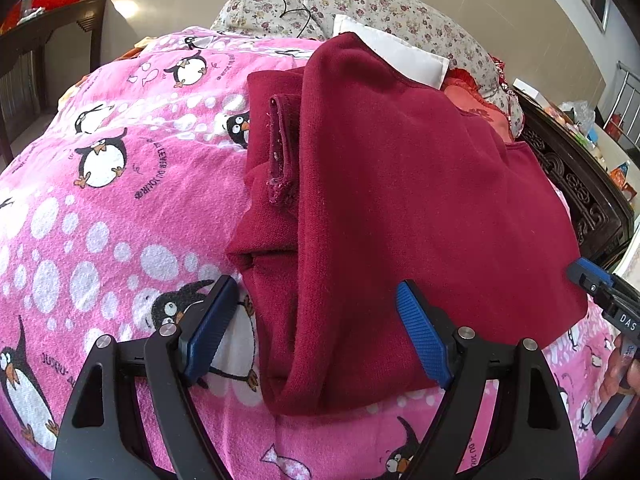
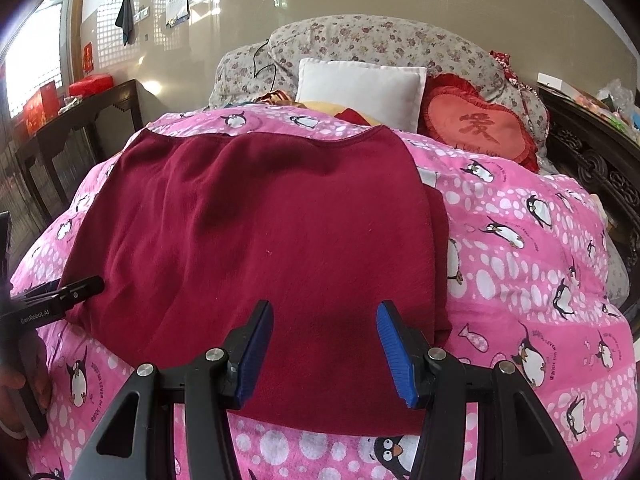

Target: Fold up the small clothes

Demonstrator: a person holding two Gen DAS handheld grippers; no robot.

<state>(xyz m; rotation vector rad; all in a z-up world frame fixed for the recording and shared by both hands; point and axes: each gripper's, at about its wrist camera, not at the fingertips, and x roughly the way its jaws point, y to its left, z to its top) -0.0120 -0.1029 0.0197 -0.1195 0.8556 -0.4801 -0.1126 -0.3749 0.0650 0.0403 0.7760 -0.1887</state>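
Observation:
A dark red knit garment (image 1: 400, 208) lies folded on a pink penguin-print blanket (image 1: 100, 208), with a folded-in sleeve and cuff (image 1: 280, 152) showing at its left side. My left gripper (image 1: 318, 308) is open and empty, just above the garment's near left edge. In the right wrist view the garment (image 2: 260, 220) lies flat with a smooth top layer. My right gripper (image 2: 325, 328) is open and empty over its near edge. The right gripper also shows at the right edge of the left wrist view (image 1: 600, 284), and the left gripper at the left edge of the right wrist view (image 2: 60, 296).
The blanket (image 2: 520, 260) covers a bed. At its head lie a white pillow (image 2: 360, 88), a red heart cushion (image 2: 476, 124) and a floral quilt (image 2: 380, 40). A dark wooden table (image 2: 72, 124) stands to the left, carved dark furniture (image 2: 592, 168) to the right.

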